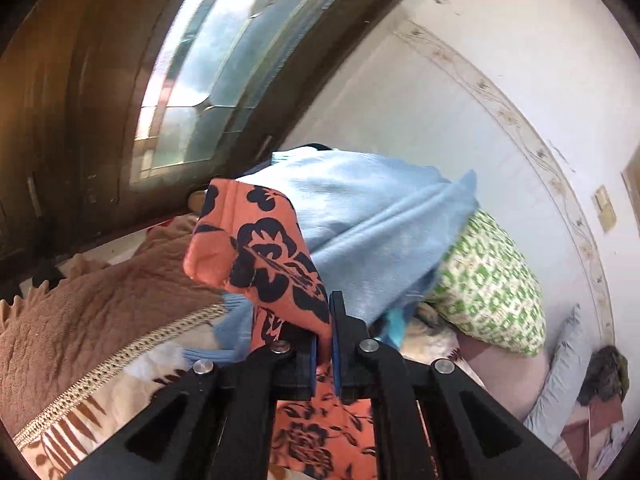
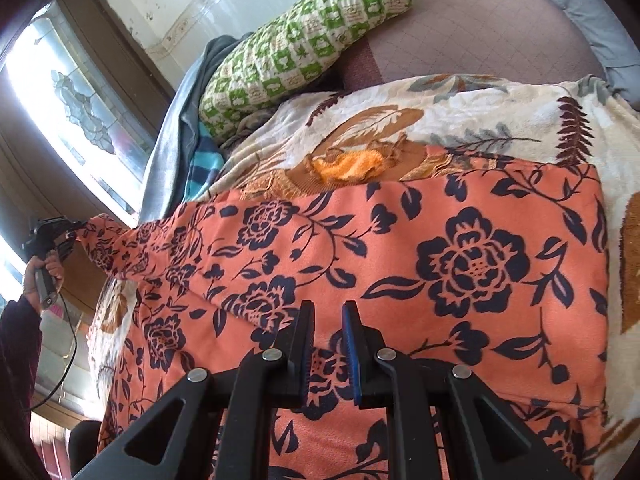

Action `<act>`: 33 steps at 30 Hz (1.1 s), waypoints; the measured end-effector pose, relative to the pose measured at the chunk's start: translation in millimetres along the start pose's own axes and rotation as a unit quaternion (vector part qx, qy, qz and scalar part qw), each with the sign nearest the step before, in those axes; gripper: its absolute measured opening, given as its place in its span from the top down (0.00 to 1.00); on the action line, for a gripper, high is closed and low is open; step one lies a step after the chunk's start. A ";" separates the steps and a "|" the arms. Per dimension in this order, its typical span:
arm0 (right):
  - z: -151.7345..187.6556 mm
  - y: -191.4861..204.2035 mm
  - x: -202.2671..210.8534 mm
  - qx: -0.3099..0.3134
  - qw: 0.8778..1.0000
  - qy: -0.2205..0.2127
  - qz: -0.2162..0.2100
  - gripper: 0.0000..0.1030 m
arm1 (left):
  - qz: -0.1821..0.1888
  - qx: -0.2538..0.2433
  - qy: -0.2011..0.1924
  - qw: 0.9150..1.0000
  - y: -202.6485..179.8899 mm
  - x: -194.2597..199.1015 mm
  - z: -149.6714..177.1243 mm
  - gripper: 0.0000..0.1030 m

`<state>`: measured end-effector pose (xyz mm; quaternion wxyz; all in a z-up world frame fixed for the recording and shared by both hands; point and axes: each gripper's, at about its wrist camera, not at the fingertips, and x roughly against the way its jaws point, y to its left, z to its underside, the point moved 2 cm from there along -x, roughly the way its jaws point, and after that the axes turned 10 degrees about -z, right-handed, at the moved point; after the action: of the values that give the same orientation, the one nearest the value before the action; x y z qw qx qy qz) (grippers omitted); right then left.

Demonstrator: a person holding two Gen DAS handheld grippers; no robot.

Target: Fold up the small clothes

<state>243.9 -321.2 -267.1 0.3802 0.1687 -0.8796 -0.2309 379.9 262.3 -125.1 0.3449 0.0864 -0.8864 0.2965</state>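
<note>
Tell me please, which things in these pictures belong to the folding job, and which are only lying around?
Part of the job:
- orange floral garment, spread on the bed
- left gripper, shut on a corner of it
- right gripper, over its near edge

Only lying around:
- green checked pillow
- leaf-print blanket
- light blue cloth
- brown blanket

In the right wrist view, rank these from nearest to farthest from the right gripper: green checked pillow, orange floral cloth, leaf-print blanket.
From the right gripper:
1. Orange floral cloth, right at its fingers.
2. Leaf-print blanket, beyond the cloth's far edge.
3. Green checked pillow, farthest, top centre by the wall.
</note>
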 end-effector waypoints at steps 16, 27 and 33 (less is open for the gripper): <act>-39.2 -106.1 100.0 -0.184 0.969 -0.161 0.021 0.83 | 0.176 -0.243 0.131 0.945 -329.4 14.8 238.5 0.95; -40.7 -143.8 136.8 -0.232 0.954 -0.189 0.014 0.83 | 0.130 -0.295 0.242 0.915 -370.1 -46.2 418.5 0.95; -40.1 -142.1 134.7 -0.213 0.963 -0.165 0.017 0.83 | 0.142 -0.360 0.243 0.890 -364.4 -20.0 412.0 0.32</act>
<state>203.0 -514.9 -239.3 0.2608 0.0281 -0.8633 -0.4312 294.4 -274.7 -210.1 0.5110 -0.2448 -0.8238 0.0145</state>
